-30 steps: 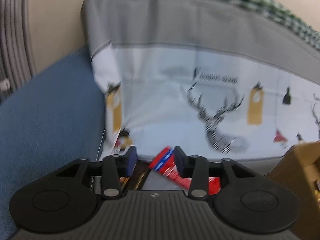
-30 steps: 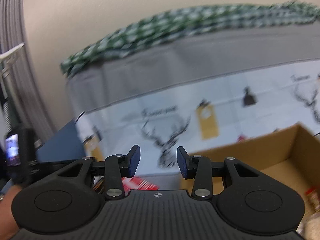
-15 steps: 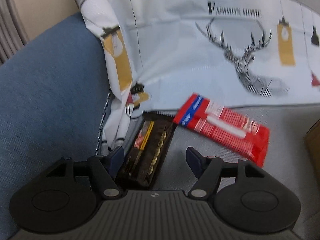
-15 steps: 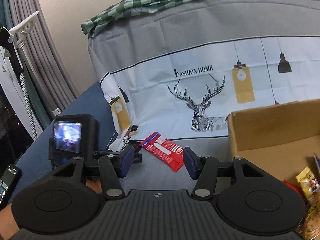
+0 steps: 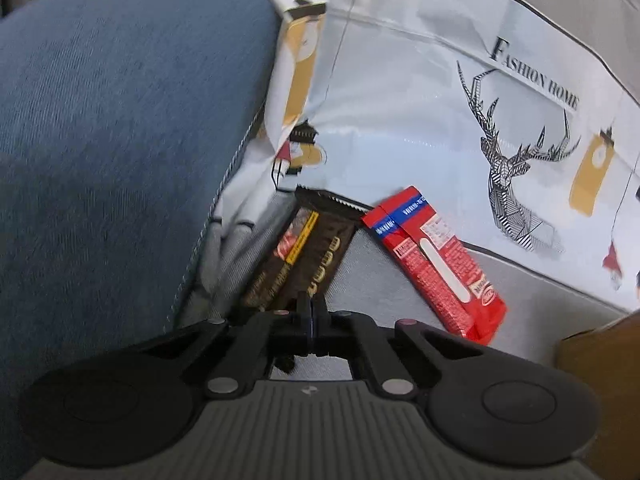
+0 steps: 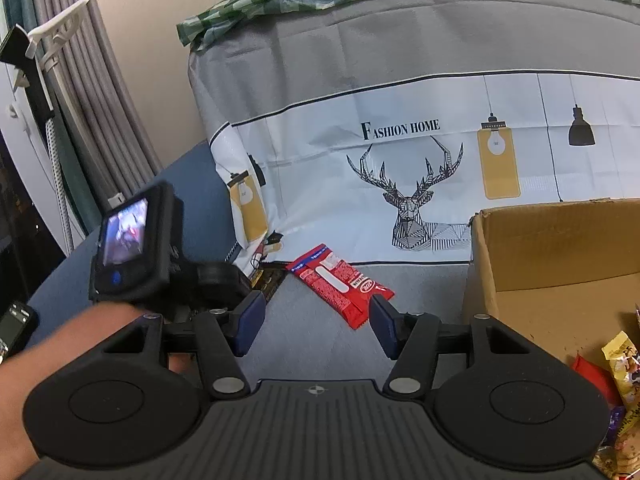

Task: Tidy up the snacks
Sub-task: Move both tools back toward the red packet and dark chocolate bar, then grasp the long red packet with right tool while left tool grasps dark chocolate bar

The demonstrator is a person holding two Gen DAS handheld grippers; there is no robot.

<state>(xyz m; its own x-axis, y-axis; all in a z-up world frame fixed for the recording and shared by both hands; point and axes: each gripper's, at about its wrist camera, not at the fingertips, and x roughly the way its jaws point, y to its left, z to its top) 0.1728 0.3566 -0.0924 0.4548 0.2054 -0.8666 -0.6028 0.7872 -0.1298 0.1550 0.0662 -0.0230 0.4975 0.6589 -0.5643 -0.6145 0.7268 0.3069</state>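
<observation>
Grey cloth for a surface, blue cushion alongside. Left claw just snapped shut, clenched, apparently pinching the near end of the dark snack bar, lying flat at the cloth's edge. Just beside it, untouched: red packet. Right claw just been widening, released, nothing between the jaws, hovering short of the red packet. Further right, cardboard box, already holding several snacks. Judged partway: some packed, two left outside; dark snack bar gripped but not yet lifted, red packet probably next.
</observation>
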